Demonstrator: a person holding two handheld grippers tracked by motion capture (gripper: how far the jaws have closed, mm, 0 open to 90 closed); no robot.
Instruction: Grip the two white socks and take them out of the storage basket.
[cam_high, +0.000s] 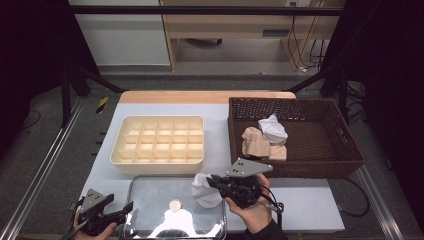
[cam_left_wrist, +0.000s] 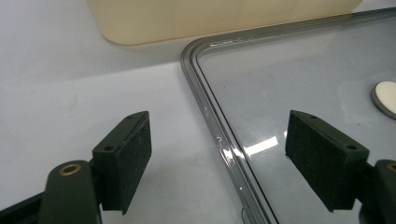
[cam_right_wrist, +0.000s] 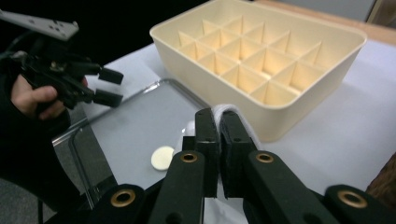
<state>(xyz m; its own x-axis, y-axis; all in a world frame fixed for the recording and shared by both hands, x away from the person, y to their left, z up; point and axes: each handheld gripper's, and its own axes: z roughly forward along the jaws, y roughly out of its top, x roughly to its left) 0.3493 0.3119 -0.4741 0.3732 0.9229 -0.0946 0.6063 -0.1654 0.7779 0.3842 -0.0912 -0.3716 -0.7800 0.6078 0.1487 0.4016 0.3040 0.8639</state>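
Patience matters: my right gripper (cam_high: 214, 182), clamped on the crumpled white cloth (cam_high: 204, 190), should lower squarely onto the transparent rectangular lid (cam_high: 155, 200), left gripper (cam_high: 129, 207) gaping empty at nine o'clock.

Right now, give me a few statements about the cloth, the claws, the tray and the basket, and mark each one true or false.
1. The right claw is shut on a white cloth. True.
2. The left claw is shut on the tray rim. False: its jaws stand open, one on each side of the rim, gripping nothing.
3. The basket is empty. False: cloths lie in it, white and beige.
4. The divider box has nothing in the compartments that can be seen. True.
5. The white cloth lies inside the divider box. False: it hangs from the right claw at the tray's right end.
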